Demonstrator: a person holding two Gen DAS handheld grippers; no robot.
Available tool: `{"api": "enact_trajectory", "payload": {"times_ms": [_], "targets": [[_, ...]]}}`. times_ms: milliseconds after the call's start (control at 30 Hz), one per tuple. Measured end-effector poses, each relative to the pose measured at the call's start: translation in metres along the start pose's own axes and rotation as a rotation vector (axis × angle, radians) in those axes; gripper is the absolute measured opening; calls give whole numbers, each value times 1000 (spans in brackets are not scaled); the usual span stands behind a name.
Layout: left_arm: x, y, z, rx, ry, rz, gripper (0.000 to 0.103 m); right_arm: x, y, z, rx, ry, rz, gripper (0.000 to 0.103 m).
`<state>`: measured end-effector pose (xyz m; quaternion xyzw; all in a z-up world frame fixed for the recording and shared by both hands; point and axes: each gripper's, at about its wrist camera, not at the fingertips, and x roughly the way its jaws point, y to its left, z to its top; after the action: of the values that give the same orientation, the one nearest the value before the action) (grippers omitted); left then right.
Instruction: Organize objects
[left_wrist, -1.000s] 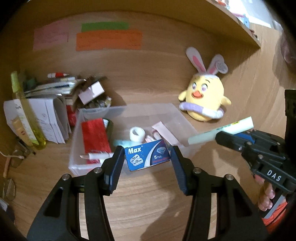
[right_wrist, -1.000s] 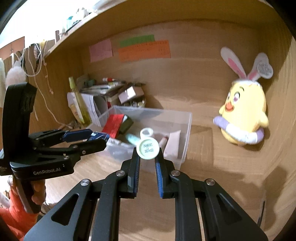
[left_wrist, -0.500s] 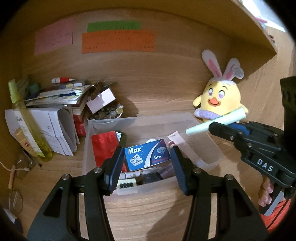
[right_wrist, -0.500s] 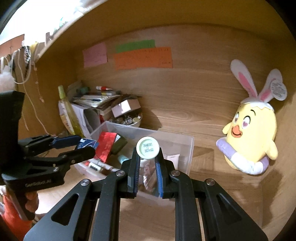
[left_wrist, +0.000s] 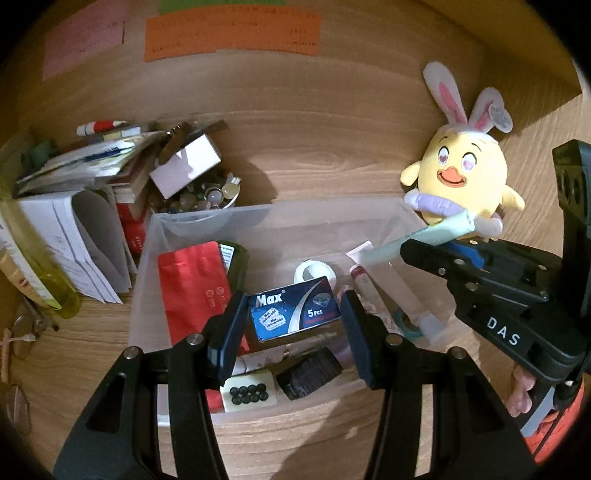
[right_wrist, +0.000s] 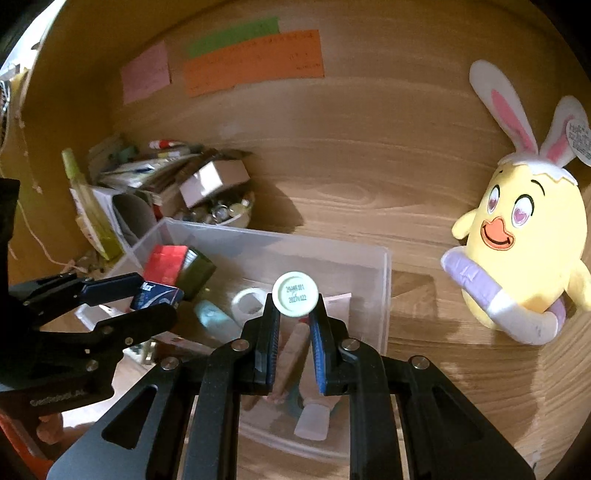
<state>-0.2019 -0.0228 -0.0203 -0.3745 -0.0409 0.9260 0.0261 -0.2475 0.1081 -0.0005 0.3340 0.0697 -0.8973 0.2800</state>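
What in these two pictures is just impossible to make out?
- Orange note: writing blurred in both views.
- Pale green tube in the right gripper: right wrist view shows only its end; body hidden by the fingers.
- Clear bin bottom: left wrist view, covered by the blue Max box in the left gripper.
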Motion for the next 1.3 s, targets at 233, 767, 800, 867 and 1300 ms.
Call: {"api": "enact_trajectory", "payload": {"times_ms": [233, 767, 800, 867, 1300], "targets": [[11, -1, -1, -1, 26, -20, 51, 13, 4, -3, -19, 41, 12, 14], [-15, 7, 1, -32, -23, -22, 56, -14, 12, 1, -41, 12, 43, 45], [-19, 7, 1, -34, -30, -18, 58, -17, 13, 1, -42, 8, 46, 46], [-25, 8, 0, -37, -42, -12, 59, -24, 15, 1, -48, -3, 52, 47], [-63, 5, -18, -25, -116, 33, 80, -64, 21, -15, -66, -61, 64, 70]]}}
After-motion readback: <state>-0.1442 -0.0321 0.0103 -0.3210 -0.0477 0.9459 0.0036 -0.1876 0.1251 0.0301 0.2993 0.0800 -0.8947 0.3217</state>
